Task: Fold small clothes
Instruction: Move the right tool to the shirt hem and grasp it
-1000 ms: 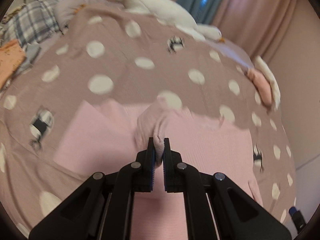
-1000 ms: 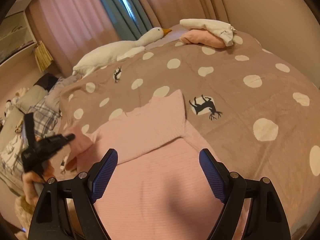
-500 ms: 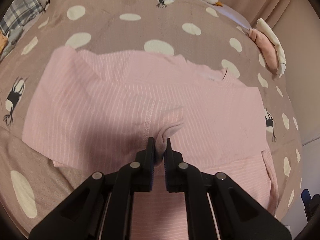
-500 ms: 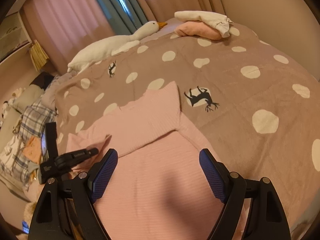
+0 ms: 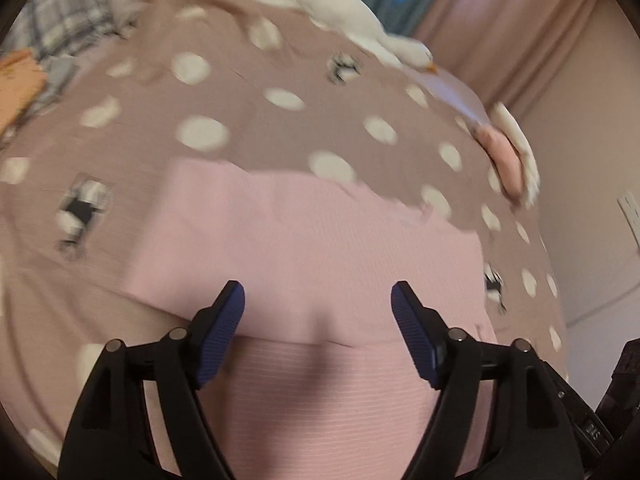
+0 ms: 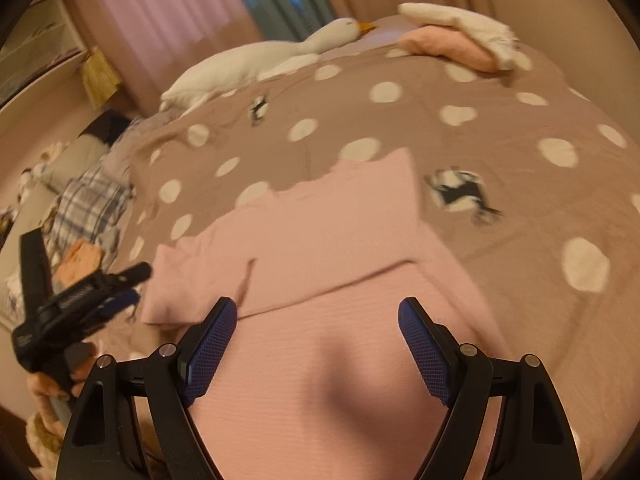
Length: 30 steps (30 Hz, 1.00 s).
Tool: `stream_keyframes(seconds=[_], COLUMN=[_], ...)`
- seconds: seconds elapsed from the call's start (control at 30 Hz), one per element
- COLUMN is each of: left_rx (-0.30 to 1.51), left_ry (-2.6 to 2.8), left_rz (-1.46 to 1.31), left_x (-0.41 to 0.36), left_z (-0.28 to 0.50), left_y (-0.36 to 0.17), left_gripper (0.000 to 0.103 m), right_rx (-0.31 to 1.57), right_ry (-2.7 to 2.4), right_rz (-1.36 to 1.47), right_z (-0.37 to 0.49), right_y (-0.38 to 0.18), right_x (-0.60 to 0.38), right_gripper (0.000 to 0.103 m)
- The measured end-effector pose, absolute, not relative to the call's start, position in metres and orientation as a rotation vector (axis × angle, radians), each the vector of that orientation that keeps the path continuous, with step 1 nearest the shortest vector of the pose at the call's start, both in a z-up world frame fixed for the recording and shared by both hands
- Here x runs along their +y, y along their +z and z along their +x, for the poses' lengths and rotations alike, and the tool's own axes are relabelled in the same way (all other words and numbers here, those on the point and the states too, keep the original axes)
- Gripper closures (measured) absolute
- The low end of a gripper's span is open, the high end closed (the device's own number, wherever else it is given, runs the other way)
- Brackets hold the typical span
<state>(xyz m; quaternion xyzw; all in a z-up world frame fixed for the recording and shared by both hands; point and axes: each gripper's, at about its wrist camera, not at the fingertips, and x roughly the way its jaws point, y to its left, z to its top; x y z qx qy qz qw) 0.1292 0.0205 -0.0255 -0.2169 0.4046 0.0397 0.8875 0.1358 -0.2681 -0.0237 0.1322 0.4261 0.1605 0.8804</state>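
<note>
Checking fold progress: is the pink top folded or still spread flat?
Partly folded: the pink top has its upper part doubled over the lower, a fold edge crossing it, on the spotted bedspread.

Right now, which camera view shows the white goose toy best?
The right wrist view: the goose toy lies there whole, from body to orange beak, only slightly blurred. The left wrist view shows the same toy at the top edge, smeared by motion.
</note>
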Motion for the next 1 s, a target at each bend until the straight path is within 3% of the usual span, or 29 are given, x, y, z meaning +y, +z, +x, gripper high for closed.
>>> stream_keyframes(seconds=[0.33,0.73,0.77,0.9,1.0], left_rx=[0.804,0.816,0.818,0.823,0.831], left_ry=[0.341,0.435,0.437,0.436,0.432], left_rz=[-0.498,-0.575,-0.576,-0.584,-0.583], left_x=[0.096,0.135,0.137,0.139,0.138], left_z=[0.074,0.046,0.045,0.044,0.046], left_y=[-0.030,-0.044,-0.046,-0.049,-0.051], left_gripper=[0.026,0.026,0.026,0.026,0.026], right_rx=[1.041,1.141,1.142,1.125,1.092], right_ry=[0.515,0.470,0.459,0.408,0.375], right_rz=[0.208,-0.032,-0.054,-0.133,-0.192], right_z=[0.181,0.203,0.204,0.203,0.200], right_y=[-0.048,-0.089,-0.092,-0.100,-0.100], right_x=[-0.178,-0.092,-0.089,-0.081,-0.078], right_gripper=[0.020,0.033,0.040,0.052,0.071])
